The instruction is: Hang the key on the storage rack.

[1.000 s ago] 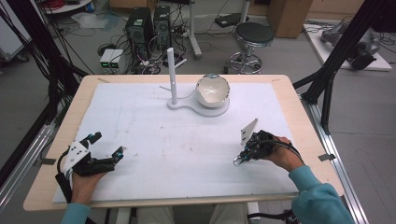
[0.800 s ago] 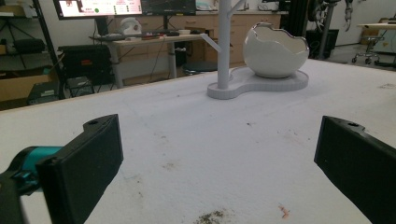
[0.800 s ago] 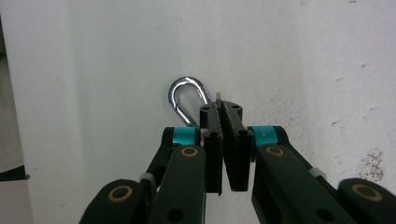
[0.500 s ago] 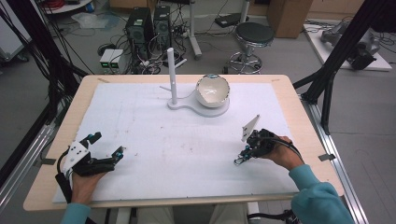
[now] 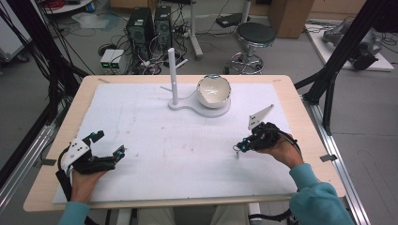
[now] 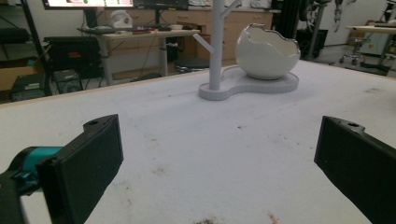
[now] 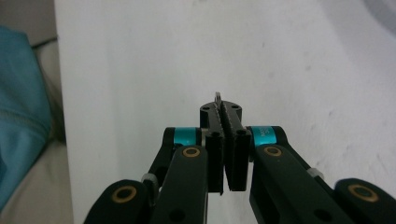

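— What does the white bowl (image 5: 214, 91) hold?

— It sits on the round end of a white stand (image 5: 199, 107), beside the stand's upright post (image 5: 172, 75). Its jagged rim tips toward the person; the inside looks bare, though its bottom is hard to see.

— And the grippers, relative to that stand?

— The right gripper (image 5: 238, 148) is nearer the person than the stand and to its right, low over the white mat (image 5: 155, 154). In the right gripper view its jaws are pressed together on a small thin metal piece (image 7: 217, 96) that pokes out at the tips; I cannot tell what it is. The left gripper (image 5: 109, 143) rests well apart from the stand, toward the near left corner, jaws spread wide, holding nothing.
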A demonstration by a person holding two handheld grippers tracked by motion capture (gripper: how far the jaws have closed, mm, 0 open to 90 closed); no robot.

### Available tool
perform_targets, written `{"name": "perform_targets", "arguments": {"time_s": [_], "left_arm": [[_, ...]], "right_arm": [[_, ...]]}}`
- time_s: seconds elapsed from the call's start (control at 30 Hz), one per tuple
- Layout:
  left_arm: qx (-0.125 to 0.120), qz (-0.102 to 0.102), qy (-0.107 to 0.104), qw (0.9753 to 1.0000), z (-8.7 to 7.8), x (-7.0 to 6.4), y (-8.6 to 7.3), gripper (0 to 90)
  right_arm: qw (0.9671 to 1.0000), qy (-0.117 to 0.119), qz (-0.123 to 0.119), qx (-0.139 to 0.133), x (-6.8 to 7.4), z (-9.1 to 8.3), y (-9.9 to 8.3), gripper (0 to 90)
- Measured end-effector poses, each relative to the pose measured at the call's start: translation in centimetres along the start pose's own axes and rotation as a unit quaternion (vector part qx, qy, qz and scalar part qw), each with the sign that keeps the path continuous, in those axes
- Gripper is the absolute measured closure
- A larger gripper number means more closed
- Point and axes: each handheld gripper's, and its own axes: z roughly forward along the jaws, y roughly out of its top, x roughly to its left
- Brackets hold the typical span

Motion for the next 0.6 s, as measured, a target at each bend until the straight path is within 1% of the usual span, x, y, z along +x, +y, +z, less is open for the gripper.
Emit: {"name": "perform_targets", "arguments": {"time_s": [0.03, 0.07, 0.1, 0.13, 0.17, 0.2, 0.23, 0.27, 0.3, 0.33, 0.37, 0.4, 0.43, 0.47, 0.5, 0.53, 0.57, 0.6], "left_arm": [[0.0, 0.0, 0.0, 1.0, 0.0, 0.0, 0.0, 1.7], [0.003, 0.005, -0.015, 0.9999, 0.3, 0.0, 0.8, 1.7], [0.003, 0.005, -0.015, 0.9999, 0.3, 0.0, 0.8, 1.7], [0.003, 0.004, -0.022, 0.9997, 0.5, 0.0, 1.3, 1.7], [0.003, 0.005, -0.031, 0.9995, 0.6, 0.1, 1.8, 1.7], [0.005, 0.007, -0.046, 0.9989, 1.0, 0.2, 2.7, 1.7], [0.005, 0.009, -0.053, 0.9986, 1.2, 0.2, 3.2, 1.7], [0.007, 0.008, -0.061, 0.9981, 1.4, 0.3, 3.6, 1.7], [0.009, 0.009, -0.07, 0.9975, 1.6, 0.4, 4.1, 1.7], [0.009, 0.009, -0.07, 0.9975, 1.6, 0.4, 4.1, 1.7], [0.01, 0.01, -0.078, 0.9968, 1.8, 0.4, 4.6, 1.7], [0.008, 0.01, -0.089, 0.996, 2.1, 0.4, 5.1, 1.7], [0.008, 0.008, -0.099, 0.995, 2.3, 0.5, 5.5, 1.7], [0.017, 0.007, -0.125, 0.992, 3.0, 0.5, 6.5, 1.7], [0.021, 0.01, -0.133, 0.9908, 3.3, 0.4, 7.0, 1.7], [0.021, 0.01, -0.133, 0.9908, 3.3, 0.4, 7.0, 1.7], [0.029, 0.016, -0.145, 0.9888, 3.8, 0.3, 7.6, 1.7], [0.033, 0.018, -0.155, 0.9872, 4.1, 0.2, 7.9, 1.7]], "right_arm": [[0.9999, 0.001, 0.0, -0.012, 0.0, -0.1, 0.2, 88.9], [0.9997, 0.003, 0.003, -0.025, 0.0, -0.2, 0.4, 88.9], [0.9992, 0.008, 0.004, -0.039, 0.0, -0.3, 0.7, 88.9], [0.9985, 0.008, 0.0, -0.054, -0.1, -0.4, 0.9, 88.9], [0.9976, 0.011, 0.001, -0.068, -0.1, -0.5, 1.2, 88.9], [0.9966, 0.018, 0.002, -0.08, -0.1, -0.6, 1.5, 88.9], [0.9954, 0.018, -0.001, -0.094, -0.1, -0.7, 1.7, 88.9], [0.9943, 0.024, 0.001, -0.104, -0.1, -0.9, 2.0, 88.9], [0.9932, 0.024, 0.002, -0.114, 0.0, -1.0, 2.3, 88.9], [0.9916, 0.025, -0.003, -0.127, 0.0, -1.1, 2.5, 88.9], [0.9916, 0.025, -0.003, -0.127, 0.0, -1.1, 2.5, 88.9], [0.9902, 0.028, -0.001, -0.137, 0.0, -1.2, 2.8, 88.9], [0.9864, 0.033, -0.005, -0.161, 0.0, -1.4, 3.3, 88.9], [0.9837, 0.035, -0.009, -0.176, 0.0, -1.5, 3.6, 88.9], [0.9816, 0.039, -0.01, -0.187, 0.1, -1.5, 3.8, 88.8], [0.9816, 0.039, -0.01, -0.187, 0.1, -1.5, 3.8, 88.8], [0.9783, 0.04, -0.017, -0.203, 0.1, -1.6, 4.5, 88.8], [0.9783, 0.04, -0.017, -0.203, 0.1, -1.6, 4.5, 88.8]]}}
